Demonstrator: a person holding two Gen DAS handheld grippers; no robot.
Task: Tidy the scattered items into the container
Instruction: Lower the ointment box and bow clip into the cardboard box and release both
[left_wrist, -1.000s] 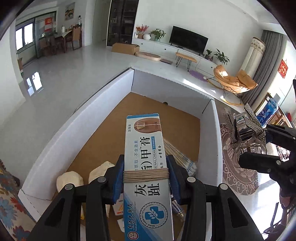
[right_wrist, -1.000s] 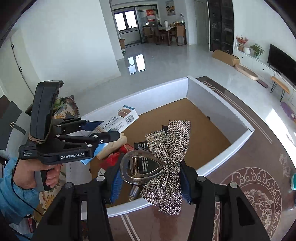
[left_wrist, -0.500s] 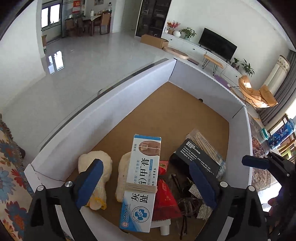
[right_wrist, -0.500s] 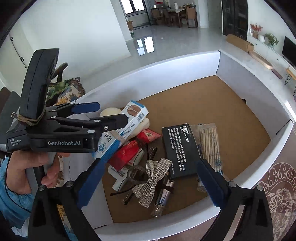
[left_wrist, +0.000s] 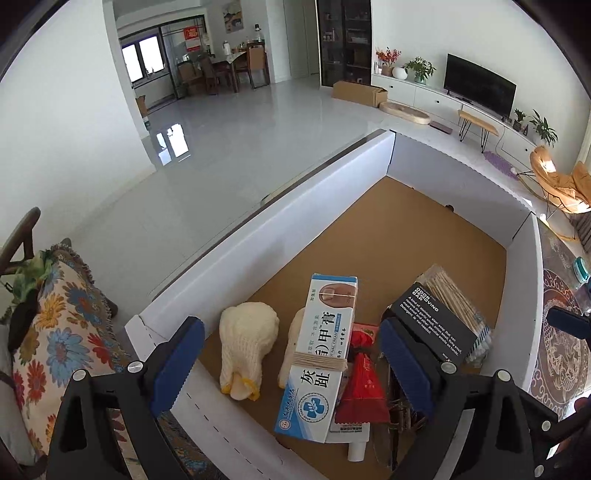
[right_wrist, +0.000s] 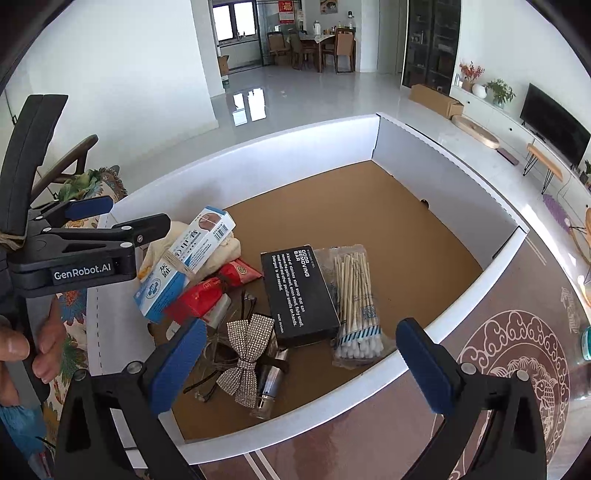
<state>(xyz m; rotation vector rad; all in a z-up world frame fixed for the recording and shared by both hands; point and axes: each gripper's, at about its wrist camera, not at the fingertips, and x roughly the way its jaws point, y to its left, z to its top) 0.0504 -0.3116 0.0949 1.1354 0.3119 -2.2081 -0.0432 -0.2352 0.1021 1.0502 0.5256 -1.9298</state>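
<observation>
The white-walled container (right_wrist: 439, 173) with a brown cardboard floor sits on the patterned desk (right_wrist: 517, 369). At its near end lies a blue-and-white nail cream box (left_wrist: 321, 354), bound by a rubber band and propped on cream knitted gloves (left_wrist: 245, 347) and a red packet (left_wrist: 364, 384). Beside these lie a black odor-removing bar box (right_wrist: 299, 291), a pack of cotton swabs (right_wrist: 354, 299) and a rhinestone bow (right_wrist: 245, 358). The left gripper (left_wrist: 291, 365) hangs above the nail cream box, fingers spread wide and empty. The right gripper (right_wrist: 299, 365) hovers over the bow, its fingers opening with nothing gripped.
</observation>
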